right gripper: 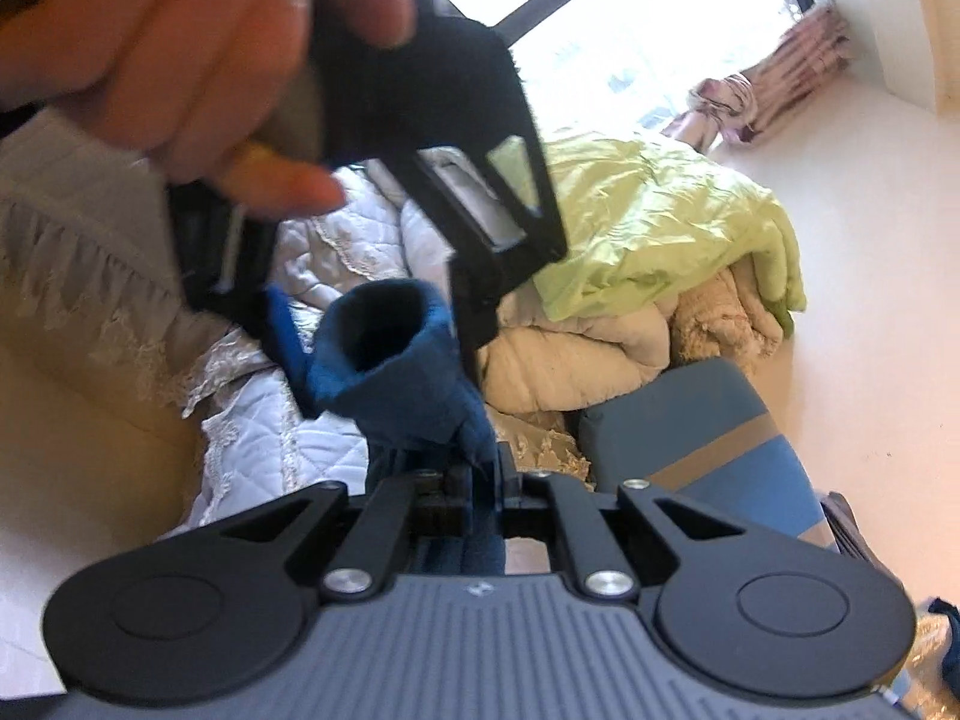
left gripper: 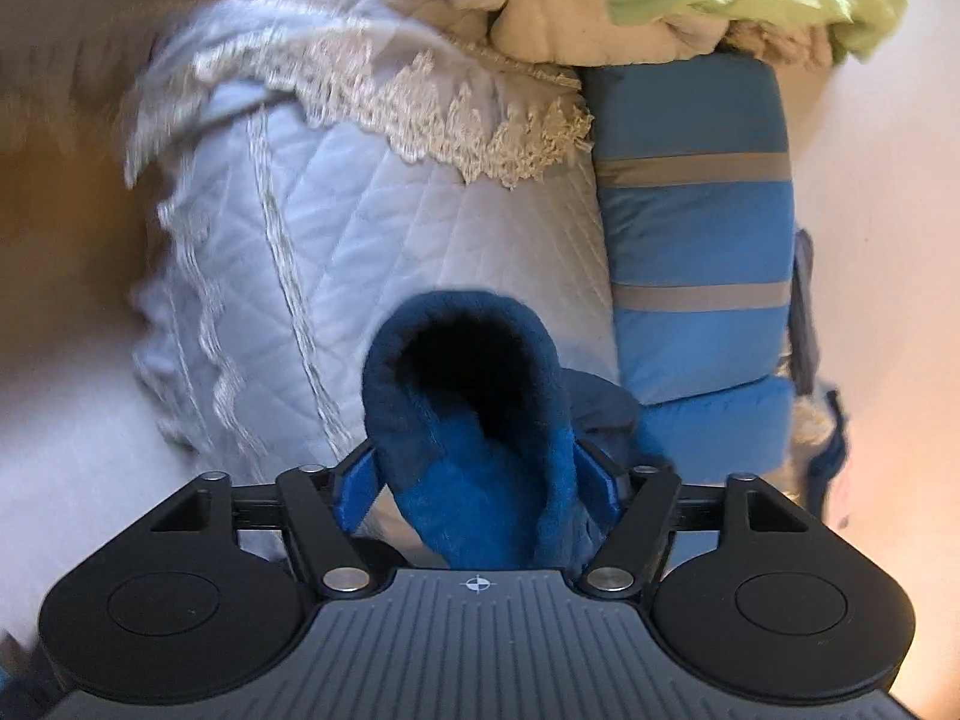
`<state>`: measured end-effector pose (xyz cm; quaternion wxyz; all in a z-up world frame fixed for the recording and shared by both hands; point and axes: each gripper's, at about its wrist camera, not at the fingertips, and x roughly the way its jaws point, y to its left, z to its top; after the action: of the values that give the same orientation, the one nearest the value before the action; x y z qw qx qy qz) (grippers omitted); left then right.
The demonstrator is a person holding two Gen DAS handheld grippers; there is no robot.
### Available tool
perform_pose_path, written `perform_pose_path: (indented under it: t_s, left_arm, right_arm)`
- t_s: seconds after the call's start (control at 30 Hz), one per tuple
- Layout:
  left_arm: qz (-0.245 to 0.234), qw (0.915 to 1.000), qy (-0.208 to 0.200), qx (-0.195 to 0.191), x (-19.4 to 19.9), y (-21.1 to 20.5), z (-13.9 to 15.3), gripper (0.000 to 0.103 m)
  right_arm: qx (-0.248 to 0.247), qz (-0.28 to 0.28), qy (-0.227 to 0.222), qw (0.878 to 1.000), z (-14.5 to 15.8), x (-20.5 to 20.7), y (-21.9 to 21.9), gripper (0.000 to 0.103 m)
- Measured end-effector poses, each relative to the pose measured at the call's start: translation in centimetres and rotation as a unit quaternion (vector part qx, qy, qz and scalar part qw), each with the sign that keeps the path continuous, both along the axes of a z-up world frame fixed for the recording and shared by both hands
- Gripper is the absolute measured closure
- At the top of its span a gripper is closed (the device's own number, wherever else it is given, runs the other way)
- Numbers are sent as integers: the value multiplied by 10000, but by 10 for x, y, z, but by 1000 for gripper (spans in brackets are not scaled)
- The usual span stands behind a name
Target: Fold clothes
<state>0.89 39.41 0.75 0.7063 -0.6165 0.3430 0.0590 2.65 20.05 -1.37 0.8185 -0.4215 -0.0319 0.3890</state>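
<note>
A dark blue fleece garment (left gripper: 480,498) rises as an open tube-like cuff between the blue fingers (left gripper: 360,480) of my left gripper (left gripper: 477,468). Those jaws stand wide apart and the cloth sits loosely between them, not pinched. In the right wrist view the same garment (right gripper: 408,384) runs from that cuff down into my right gripper (right gripper: 480,471), which is shut on a fold of it. A person's hand (right gripper: 180,42) holds the left gripper (right gripper: 384,360) just above and beyond the right one. The rest of the garment is hidden below both grippers.
A white quilted bedspread (left gripper: 360,228) with lace trim lies underneath. A folded blue bundle with grey stripes (left gripper: 696,228) (right gripper: 720,438) sits to the right. Cream bedding (right gripper: 570,348) and a light green cloth (right gripper: 660,210) are piled behind. A window (right gripper: 630,18) is at the back.
</note>
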Motion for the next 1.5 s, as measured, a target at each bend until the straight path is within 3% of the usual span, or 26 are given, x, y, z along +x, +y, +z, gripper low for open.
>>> perform_pose_path:
  t_s: [0.1,0.27,0.4,0.53,0.9,1.07,1.3,1.5]
  left_arm:
    - [42,9996,-91,-247,0,-4,-5,34]
    - [421,9988,-250,-5,-1,8,0,35]
    - [388,9987,-329,101,1,8,5,37]
    - [360,9986,-342,207,2,5,10,45]
    - [315,9988,-214,307,0,3,10,48]
    - [224,9989,-139,395,3,2,9,79]
    - [74,9976,-145,678,8,-2,14,84]
    - [-160,9916,-324,1241,11,-13,27,85]
  right_arm:
    - [12,-3,33,10000,-1,0,1,96]
    - [-53,136,46,9999,-3,-7,-3,96]
    - [-141,223,0,9997,-5,-12,-9,96]
    - [-182,262,-23,9995,-8,-14,-11,96]
    - [-430,537,-220,9974,-23,-28,-13,96]
    - [-554,650,-261,9960,-29,-32,-18,96]
    - [-657,772,-290,9944,-35,-38,-23,96]
    - [-626,762,-141,9950,-33,-36,-24,95]
